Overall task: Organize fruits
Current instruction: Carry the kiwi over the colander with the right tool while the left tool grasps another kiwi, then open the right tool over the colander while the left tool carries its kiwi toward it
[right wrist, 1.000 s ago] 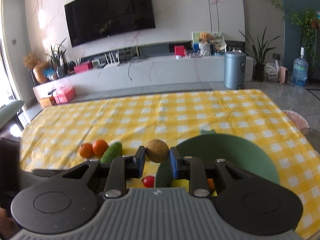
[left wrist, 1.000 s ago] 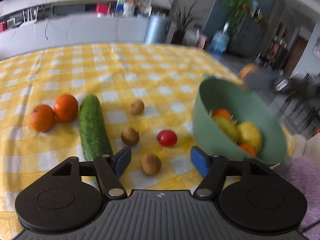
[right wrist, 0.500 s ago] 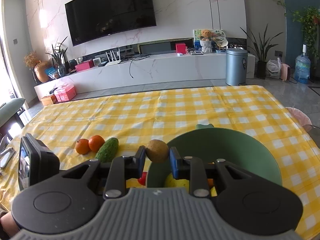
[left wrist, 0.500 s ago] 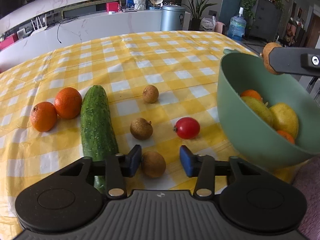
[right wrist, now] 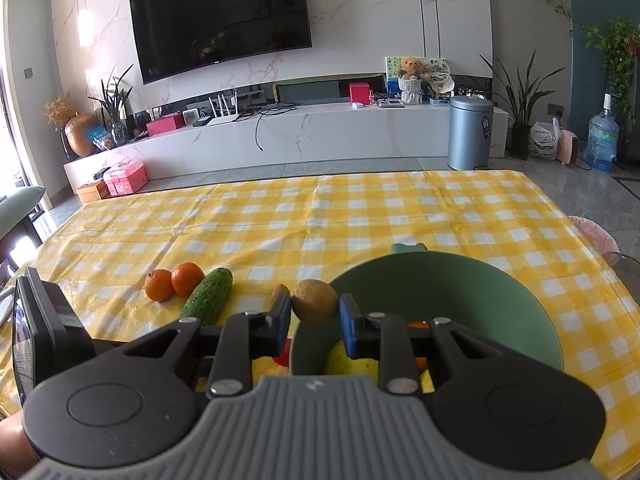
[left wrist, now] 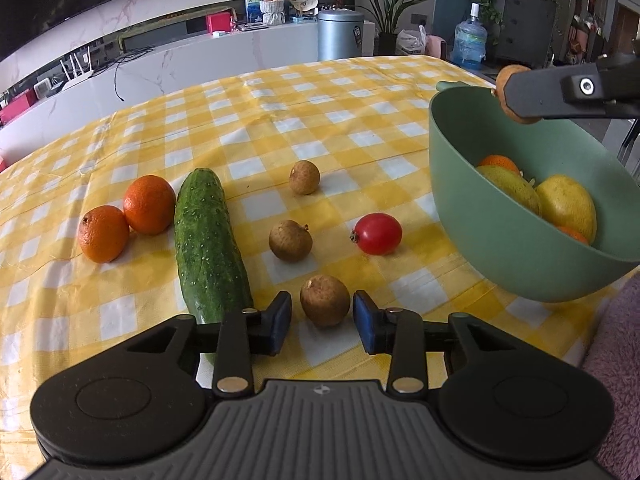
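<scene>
The left hand-held gripper pointed down at the counter, which was covered by a yellow-and-white checked cloth. Its blue pads stood at a narrow gap on either side of a small round brown fruit with a rough skin; the jaws had just been closing, and a thin gap was visible on each side, so the pads did not press on the fruit. The fruit lay on the cloth. Beyond it lay a second brown fruit, a third brown fruit farther back, and a small red tomato to the right, all apart from one another. A long, bumpy green cucumber lay to the left, with two oranges just beside it, touching each other. A matte green bowl stood at the right of the counter and held yellow and orange fruits. The right hand-held gripper was clamped on another round brown fruit, held between its blue pads above the near-left rim of the green bowl, clear of the cloth. In the right wrist view, the cucumber and the oranges lay to the left of the bowl.
</scene>
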{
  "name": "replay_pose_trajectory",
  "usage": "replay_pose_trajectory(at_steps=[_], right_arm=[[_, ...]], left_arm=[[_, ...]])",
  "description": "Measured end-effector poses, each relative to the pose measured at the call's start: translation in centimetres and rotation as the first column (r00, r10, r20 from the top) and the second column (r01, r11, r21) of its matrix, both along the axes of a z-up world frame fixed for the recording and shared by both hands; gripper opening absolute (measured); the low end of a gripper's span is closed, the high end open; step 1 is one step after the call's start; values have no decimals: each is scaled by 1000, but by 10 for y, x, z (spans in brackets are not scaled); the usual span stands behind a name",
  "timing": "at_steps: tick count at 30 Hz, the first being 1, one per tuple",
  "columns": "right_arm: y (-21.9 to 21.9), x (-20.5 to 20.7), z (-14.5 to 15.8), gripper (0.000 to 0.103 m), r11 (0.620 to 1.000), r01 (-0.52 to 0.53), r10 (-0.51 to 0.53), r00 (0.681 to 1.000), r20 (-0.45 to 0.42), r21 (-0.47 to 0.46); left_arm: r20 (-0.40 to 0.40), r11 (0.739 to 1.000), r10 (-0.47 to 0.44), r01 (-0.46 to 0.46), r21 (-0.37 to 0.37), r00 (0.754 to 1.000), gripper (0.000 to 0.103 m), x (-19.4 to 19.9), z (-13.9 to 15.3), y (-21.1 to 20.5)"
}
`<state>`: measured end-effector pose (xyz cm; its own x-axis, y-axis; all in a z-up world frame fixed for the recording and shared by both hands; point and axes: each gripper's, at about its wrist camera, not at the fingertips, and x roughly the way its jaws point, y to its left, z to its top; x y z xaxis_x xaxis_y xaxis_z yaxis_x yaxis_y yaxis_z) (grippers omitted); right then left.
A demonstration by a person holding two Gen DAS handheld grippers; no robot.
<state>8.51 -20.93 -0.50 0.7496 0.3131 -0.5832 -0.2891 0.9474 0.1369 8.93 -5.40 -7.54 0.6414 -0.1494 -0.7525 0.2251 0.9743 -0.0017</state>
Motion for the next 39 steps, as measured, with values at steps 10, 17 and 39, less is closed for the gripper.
replay_pose_trajectory(at_steps=[10, 17, 39], right_arm=[[-10, 1, 1, 23, 999, 39, -39, 999, 7, 13], [-26, 0, 1, 22, 996, 91, -91, 996, 6, 23], [-89, 20, -29, 24, 912, 334, -307, 941, -146, 236]], left_arm=[[60, 1000, 2, -1, -16, 998, 29, -5, -4, -2], [42, 998, 19, -16, -60, 999, 28, -9, 5, 2], [152, 951, 7, 40, -307, 988, 28, -30, 101, -29]])
